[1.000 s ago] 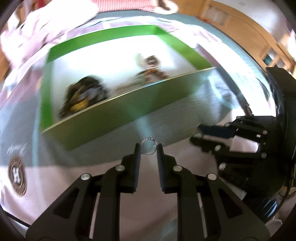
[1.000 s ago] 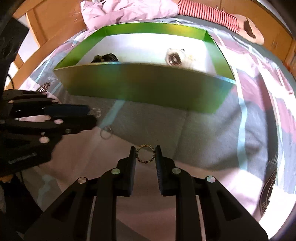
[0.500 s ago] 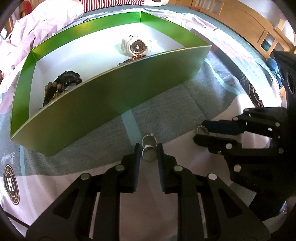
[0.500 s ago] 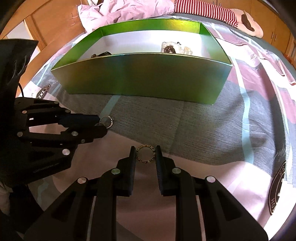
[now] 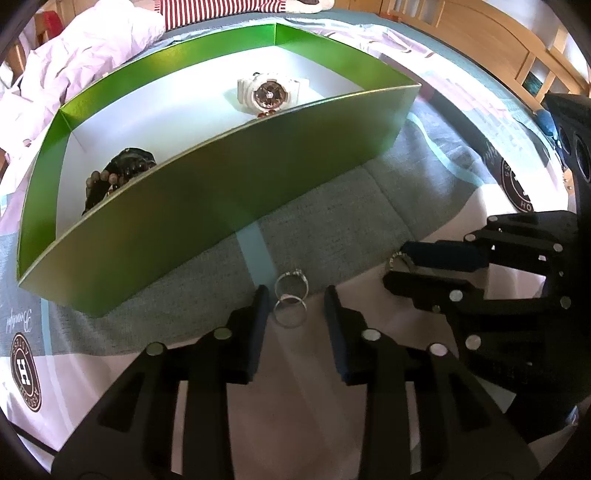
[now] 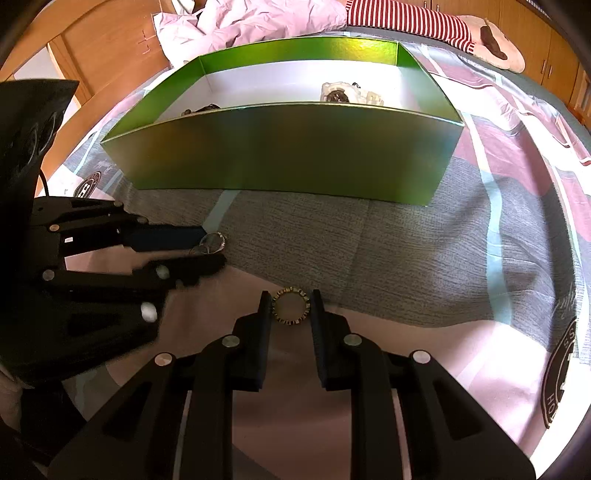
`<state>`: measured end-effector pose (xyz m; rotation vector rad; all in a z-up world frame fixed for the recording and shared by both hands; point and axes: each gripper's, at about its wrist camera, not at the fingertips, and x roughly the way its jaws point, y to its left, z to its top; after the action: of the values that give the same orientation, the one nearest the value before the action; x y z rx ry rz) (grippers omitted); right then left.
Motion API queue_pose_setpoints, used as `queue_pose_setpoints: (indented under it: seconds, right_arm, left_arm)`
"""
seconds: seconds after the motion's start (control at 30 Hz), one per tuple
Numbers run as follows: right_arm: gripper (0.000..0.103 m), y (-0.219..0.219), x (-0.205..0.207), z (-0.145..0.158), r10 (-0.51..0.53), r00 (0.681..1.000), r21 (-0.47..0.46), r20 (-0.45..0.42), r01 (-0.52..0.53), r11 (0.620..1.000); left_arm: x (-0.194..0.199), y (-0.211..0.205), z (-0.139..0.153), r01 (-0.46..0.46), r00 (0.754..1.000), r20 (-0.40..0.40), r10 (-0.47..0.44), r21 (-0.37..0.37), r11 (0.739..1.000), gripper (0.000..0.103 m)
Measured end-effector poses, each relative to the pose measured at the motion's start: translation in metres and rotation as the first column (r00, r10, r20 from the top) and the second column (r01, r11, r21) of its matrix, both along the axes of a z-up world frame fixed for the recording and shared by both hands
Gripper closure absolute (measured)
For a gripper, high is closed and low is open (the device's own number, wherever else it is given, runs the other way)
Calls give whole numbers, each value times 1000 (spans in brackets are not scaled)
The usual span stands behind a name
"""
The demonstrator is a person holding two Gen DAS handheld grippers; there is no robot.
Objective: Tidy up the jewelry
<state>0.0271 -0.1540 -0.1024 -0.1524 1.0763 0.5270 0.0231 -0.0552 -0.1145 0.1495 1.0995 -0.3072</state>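
We work over a patterned bedspread point(image 5: 369, 206), both grippers tipped down toward it in front of a green box point(image 5: 229, 192). Our left gripper point(image 5: 295, 306) stands narrowly parted, and a silver ring point(image 5: 290, 313) sits between its fingers; there looks to be a gap on the right side, so we cannot tell whether the pads press on it. A second silver ring point(image 5: 291, 284), with a small setting on top, lies on the cloth touching the first, just past the fingertips. Our right gripper point(image 6: 290, 306) is closed down to the width of a gold band with dark notches point(image 6: 290, 307), one pad against each side of it, low over the bedspread. Seen from the left wrist, that gripper point(image 5: 397, 267) reaches in from the right with the band at its tips. Inside the box a white watch point(image 5: 267, 92) rests near the far wall, and a dark bead bracelet point(image 5: 118, 175) lies at the left end, well apart from it. Crumpled pale bedding point(image 6: 251, 18) and a red-striped cloth point(image 6: 406, 22) lie beyond the box.
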Motion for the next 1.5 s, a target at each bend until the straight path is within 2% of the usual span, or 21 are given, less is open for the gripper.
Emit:
queue_pose_setpoints:
  seconds: [0.37,0.53,0.7,0.83,0.93,1.1,1.13,1.2,1.27,1.37,1.43,1.5]
  right_arm:
    - [82,4,-1,3,2,1000,-10,8,-2,1000]
    - [82,7,-3,21,10,999,-5,52,-10,1000]
    - [82,6,1,59,19,993,50,113,-25,998]
    - [82,15,24,92,17,982,58,189,-29,998]
    - [82,27,54,97,13,980,55,199,-24,998]
    - [81,47,95,68,-13,986,-23,164,16,1000]
    - [76,49,100,65,-20,986,-36,164,26,999]
    - [41,48,106,60,-51,985,-42,164,58,997]
    - [31,45,108,60,-78,984,-14,162,82,997]
    - [22,43,109,64,-98,982,-12,163,101,995]
    - [17,42,105,69,-104,977,-25,185,110,994]
    - [11,41,102,73,-119,972,-50,201,131,990]
  left_arm:
    - [-4,8,7,-27,1000,13,27,9,1000,86]
    - [-4,22,21,-61,998,28,62,-26,998,86]
    - [-11,31,57,-66,995,74,74,-103,993,86]
    - [1,40,104,-61,985,152,85,-154,986,86]
    - [31,47,120,-103,973,196,121,-98,990,85]
    - [67,66,96,-210,962,165,216,-56,976,85]
    - [70,69,89,-232,959,156,237,-49,972,85]
    - [73,74,80,-267,953,137,269,-36,963,85]
    - [73,75,77,-287,947,141,287,-25,958,82]
    - [72,78,82,-315,935,157,318,-45,948,56]
    - [70,78,87,-324,930,169,327,-49,945,51]
    - [68,77,90,-335,924,182,336,-36,942,41]
